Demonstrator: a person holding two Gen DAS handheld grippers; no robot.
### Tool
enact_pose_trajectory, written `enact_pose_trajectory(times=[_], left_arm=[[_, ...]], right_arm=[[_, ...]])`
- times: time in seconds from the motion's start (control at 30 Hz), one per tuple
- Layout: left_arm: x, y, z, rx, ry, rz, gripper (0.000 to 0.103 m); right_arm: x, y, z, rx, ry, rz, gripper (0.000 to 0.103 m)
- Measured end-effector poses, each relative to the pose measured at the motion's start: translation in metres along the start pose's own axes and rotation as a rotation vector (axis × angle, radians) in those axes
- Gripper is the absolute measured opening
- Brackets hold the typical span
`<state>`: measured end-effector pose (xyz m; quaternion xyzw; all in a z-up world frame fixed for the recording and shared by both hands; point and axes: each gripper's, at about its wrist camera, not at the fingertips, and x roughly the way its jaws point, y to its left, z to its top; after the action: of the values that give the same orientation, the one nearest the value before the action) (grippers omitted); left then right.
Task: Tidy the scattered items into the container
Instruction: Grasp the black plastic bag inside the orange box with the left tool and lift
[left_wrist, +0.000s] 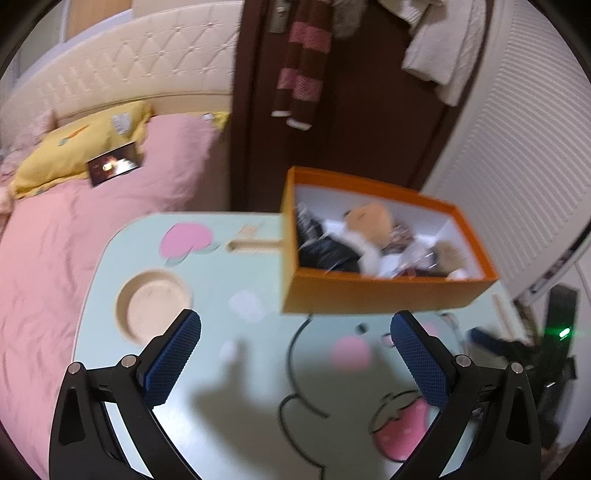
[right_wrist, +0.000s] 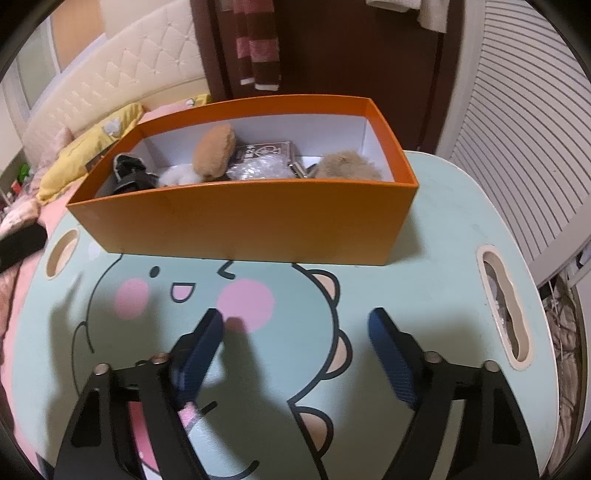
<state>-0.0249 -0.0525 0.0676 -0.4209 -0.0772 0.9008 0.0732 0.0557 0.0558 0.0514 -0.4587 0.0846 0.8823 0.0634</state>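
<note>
The orange box (right_wrist: 236, 225) sits along the far edge of the desk (right_wrist: 424, 266), holding a tan plush (right_wrist: 214, 151), a fluffy beige toy (right_wrist: 347, 166), a crinkled clear packet (right_wrist: 258, 170) and dark items. The desk is mint green with a cartoon dinosaur print. The left gripper (left_wrist: 295, 354) and right gripper (right_wrist: 295, 347) hover above it, fingers spread wide, holding nothing. A pink bed (left_wrist: 55, 240) with a yellow pillow (left_wrist: 74, 151) lies beyond the desk's left edge; a dark door (left_wrist: 351, 129) stands behind.
</note>
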Motion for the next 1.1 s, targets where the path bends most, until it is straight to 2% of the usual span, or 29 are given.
enact_pose_trajectory(times=[0.03,0.13,0.23,0.37,0.47,0.63,0.73,0.83,0.97,1.1], left_arm=[[0.0,-0.001,0.006,0.011,0.0,-0.02,0.101],[0.004,-0.015,0.02,0.056,0.019,-0.031,0.086],[0.013,-0.025,0.034,0.088,0.048,-0.038,0.078],[0.032,-0.041,0.05,0.118,0.096,-0.064,0.057],[0.049,-0.051,0.054,0.138,0.143,-0.036,0.055],[0.077,-0.059,0.049,0.137,0.225,0.081,0.055],[0.083,-0.065,0.044,0.161,0.217,0.119,0.053],[0.087,-0.065,0.04,0.147,0.219,0.136,0.029],[0.083,-0.062,0.04,0.132,0.198,0.128,0.021],[0.066,-0.05,0.047,0.087,0.154,0.046,0.019]], right_arm=[[-0.001,0.0,0.0,0.004,0.001,0.01,0.071],[-0.002,-0.001,0.0,0.018,-0.001,0.032,0.058],[-0.001,0.001,0.0,0.02,0.001,0.039,0.056],[-0.001,0.001,0.002,0.029,0.009,0.066,0.056],[-0.002,-0.003,0.002,0.039,0.012,0.081,0.056],[-0.002,-0.007,0.003,0.055,0.007,0.106,0.056],[-0.003,-0.007,0.002,0.053,0.003,0.115,0.056],[-0.003,-0.007,0.0,0.051,-0.001,0.118,0.056],[-0.003,-0.011,-0.001,0.05,-0.003,0.118,0.056],[-0.004,-0.011,-0.001,0.053,-0.002,0.115,0.056]])
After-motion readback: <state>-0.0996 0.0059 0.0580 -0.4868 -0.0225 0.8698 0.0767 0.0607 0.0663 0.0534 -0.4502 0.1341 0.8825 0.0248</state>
